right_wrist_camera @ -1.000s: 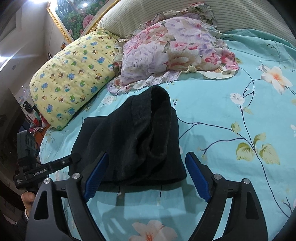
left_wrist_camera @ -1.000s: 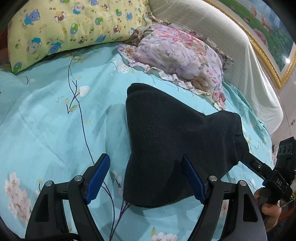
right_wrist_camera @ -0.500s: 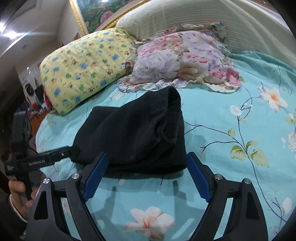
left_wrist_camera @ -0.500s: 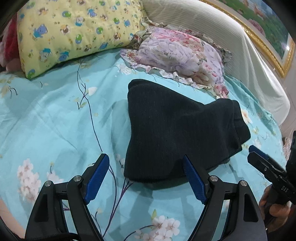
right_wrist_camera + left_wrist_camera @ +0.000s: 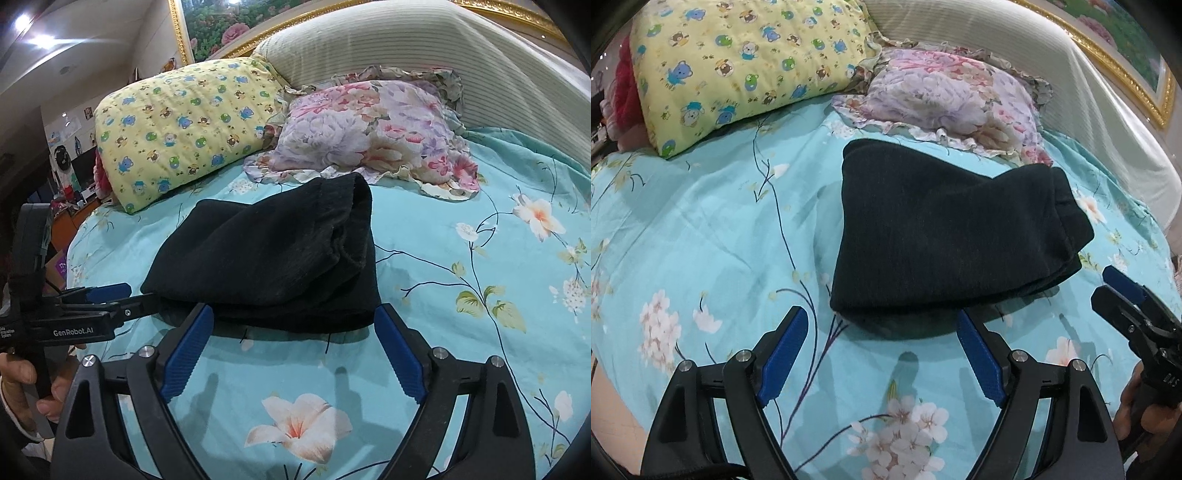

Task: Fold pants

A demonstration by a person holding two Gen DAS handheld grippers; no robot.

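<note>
Bed (image 5: 701, 229): one folded pants (image 5: 945, 236), two pillows; both tools gape, empty.

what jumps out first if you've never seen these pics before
The black pants stand out first, a dark folded bundle lying in the middle of the turquoise flowered bedsheet. Behind them, against the headboard, a yellow cartoon-print pillow sits beside a frilly pink and purple floral pillow. In the foreground, the left gripper and right gripper both hang open over the sheet, short of the pants, holding nothing.
</note>
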